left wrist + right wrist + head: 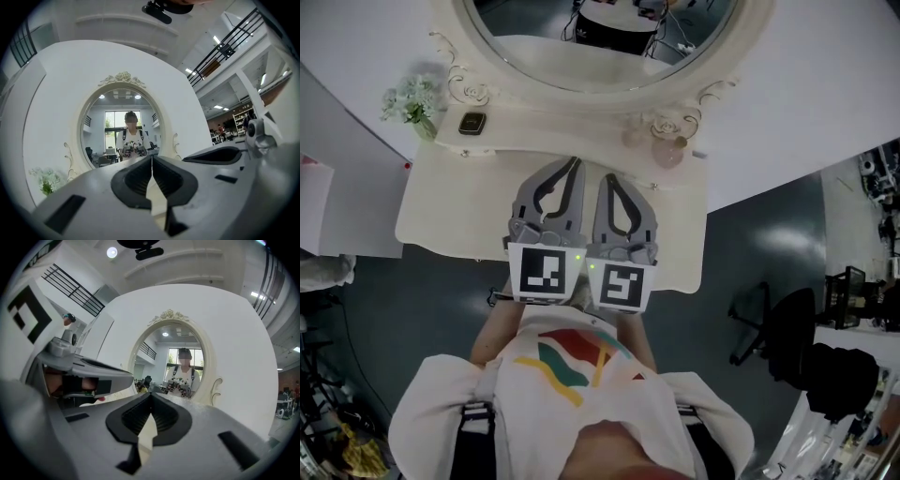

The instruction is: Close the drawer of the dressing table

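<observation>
The cream dressing table [441, 206] stands below me, with its oval mirror [609, 37] at the back. Both grippers hover side by side over the middle of the tabletop, pointing level at the mirror. My left gripper [574, 164] is shut with nothing between its jaws, and its tips [152, 158] meet in the left gripper view. The right gripper [607, 180] is shut and empty too, with its tips [151, 394] touching. The drawer front is hidden under the tabletop and the marker cubes. Each gripper view shows the mirror [124, 131] [176, 362] straight ahead.
A vase of pale flowers [411, 101] and a small dark box [472, 123] sit at the table's back left. A pinkish glass bottle [668, 150] stands at the back right. A black office chair [787, 328] is on the floor to the right, and a white cabinet [337, 216] to the left.
</observation>
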